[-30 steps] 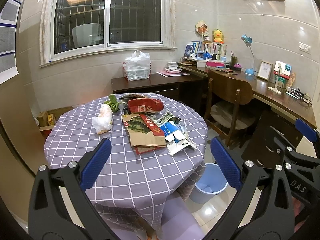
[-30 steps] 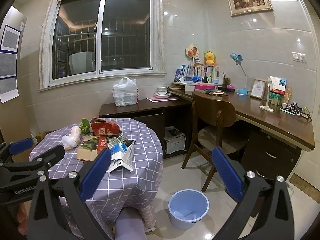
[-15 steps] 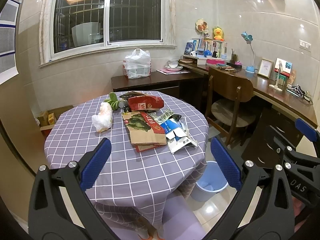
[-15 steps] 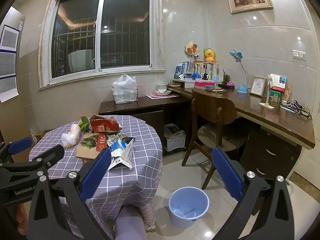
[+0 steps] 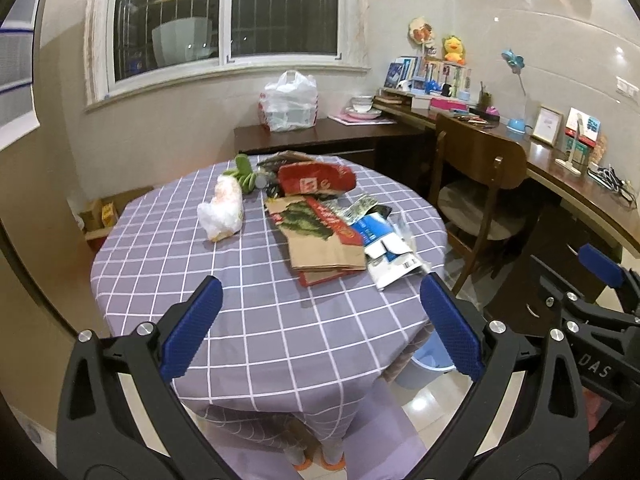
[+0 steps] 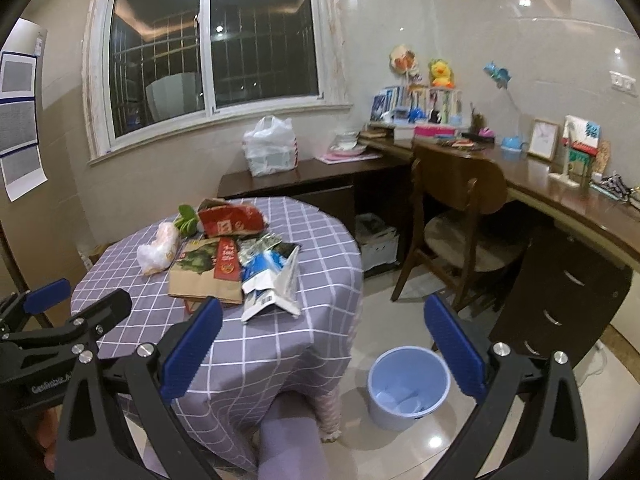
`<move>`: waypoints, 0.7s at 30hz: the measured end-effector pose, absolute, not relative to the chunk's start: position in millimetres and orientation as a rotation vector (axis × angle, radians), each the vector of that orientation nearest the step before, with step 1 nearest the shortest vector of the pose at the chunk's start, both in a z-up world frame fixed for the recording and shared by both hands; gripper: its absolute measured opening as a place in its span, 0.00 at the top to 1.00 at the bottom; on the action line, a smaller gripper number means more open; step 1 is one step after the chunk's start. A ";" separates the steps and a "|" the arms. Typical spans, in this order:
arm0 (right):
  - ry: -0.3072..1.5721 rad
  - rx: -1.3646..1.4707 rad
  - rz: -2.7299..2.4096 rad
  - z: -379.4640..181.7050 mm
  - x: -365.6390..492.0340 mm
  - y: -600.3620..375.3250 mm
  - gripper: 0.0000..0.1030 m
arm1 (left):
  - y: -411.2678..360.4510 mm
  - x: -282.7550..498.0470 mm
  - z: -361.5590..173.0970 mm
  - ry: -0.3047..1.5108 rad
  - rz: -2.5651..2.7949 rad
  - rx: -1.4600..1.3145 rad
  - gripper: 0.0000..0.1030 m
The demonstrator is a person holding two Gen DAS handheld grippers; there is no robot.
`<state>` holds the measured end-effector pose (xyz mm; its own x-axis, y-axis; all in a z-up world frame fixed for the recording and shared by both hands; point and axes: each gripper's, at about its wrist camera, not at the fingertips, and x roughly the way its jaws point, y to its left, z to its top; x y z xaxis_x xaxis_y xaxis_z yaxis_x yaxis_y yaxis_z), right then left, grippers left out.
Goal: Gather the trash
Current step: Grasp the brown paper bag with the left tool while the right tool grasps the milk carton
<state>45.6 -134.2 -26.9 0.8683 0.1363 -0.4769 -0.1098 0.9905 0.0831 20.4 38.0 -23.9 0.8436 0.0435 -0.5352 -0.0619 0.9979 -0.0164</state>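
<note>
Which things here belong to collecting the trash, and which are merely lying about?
Belong to the job:
torn blue-and-white carton
brown paper bag
red packet
blue bin
left gripper and right gripper, both open

Lying about:
wooden chair
duck toy
desk lamp

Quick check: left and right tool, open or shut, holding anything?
Left tool: open, empty, above the purple checked tablecloth.
Right tool: open, empty.

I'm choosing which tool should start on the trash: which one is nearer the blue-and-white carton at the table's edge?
Right, probably. The right tool hangs just in front of the blue-and-white carton; the left tool faces the table's middle, carton off to its right.
</note>
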 end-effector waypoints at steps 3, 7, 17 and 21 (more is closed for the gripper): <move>0.526 0.044 0.157 -33.2 62.8 -120.1 0.04 | 50.9 29.1 -30.3 0.576 0.057 -0.058 0.06; 0.558 0.015 0.175 -42.4 88.1 -101.7 0.04 | 71.5 44.8 -39.5 0.595 0.092 -0.083 0.06; 0.694 -0.023 0.194 -83.0 167.5 -72.0 0.04 | 114.4 84.7 -61.2 0.605 0.104 -0.166 0.06; 0.727 -0.024 0.197 -96.9 189.6 -66.8 0.04 | 122.9 98.6 -67.4 0.609 0.041 -0.220 0.06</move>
